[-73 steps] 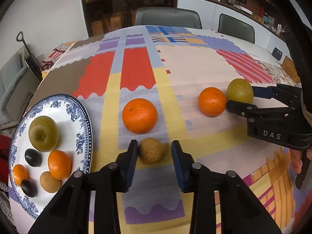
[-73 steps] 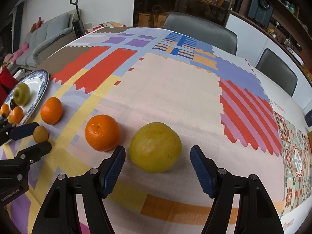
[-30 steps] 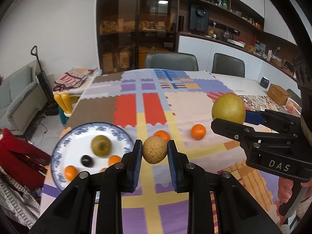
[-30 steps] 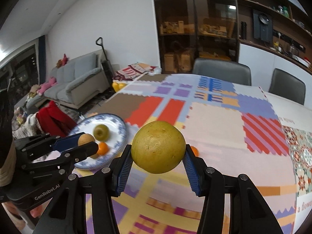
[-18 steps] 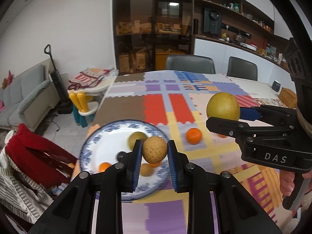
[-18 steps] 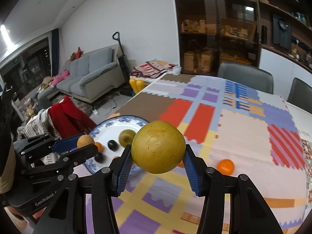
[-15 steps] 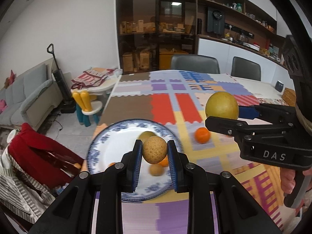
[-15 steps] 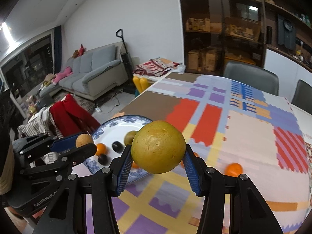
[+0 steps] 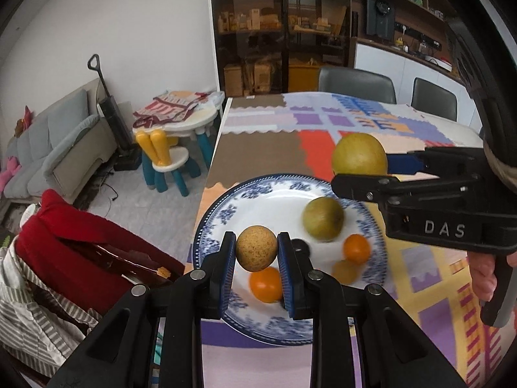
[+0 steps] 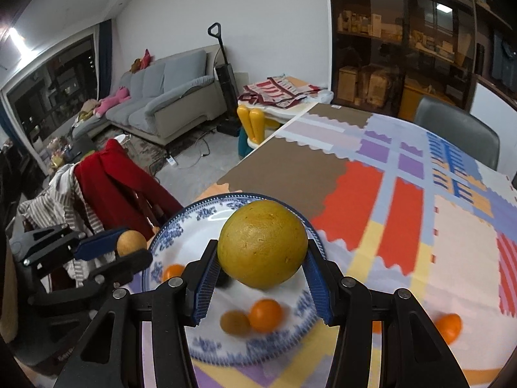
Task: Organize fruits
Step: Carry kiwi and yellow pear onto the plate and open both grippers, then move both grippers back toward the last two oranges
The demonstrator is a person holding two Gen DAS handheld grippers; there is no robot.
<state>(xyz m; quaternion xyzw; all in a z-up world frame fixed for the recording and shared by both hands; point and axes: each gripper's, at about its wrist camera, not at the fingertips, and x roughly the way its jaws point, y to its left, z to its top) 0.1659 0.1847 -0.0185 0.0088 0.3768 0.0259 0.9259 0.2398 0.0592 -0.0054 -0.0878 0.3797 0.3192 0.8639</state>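
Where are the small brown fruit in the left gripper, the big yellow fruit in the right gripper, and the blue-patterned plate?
small brown fruit (image 9: 256,248), left wrist view, middle of its speckled face.
big yellow fruit (image 10: 262,244), right wrist view, centre of its skin.
blue-patterned plate (image 9: 223,216), left wrist view, its left rim.

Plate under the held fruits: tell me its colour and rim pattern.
The plate is white with a blue floral band around its rim, clearest in the left wrist view.

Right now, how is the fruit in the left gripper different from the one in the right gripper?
The small brown fruit is speckled tan; the big yellow fruit is greenish-yellow, much larger and smoother. The left gripper closes narrow; the right gripper spreads wide. Both are round, held above the plate.
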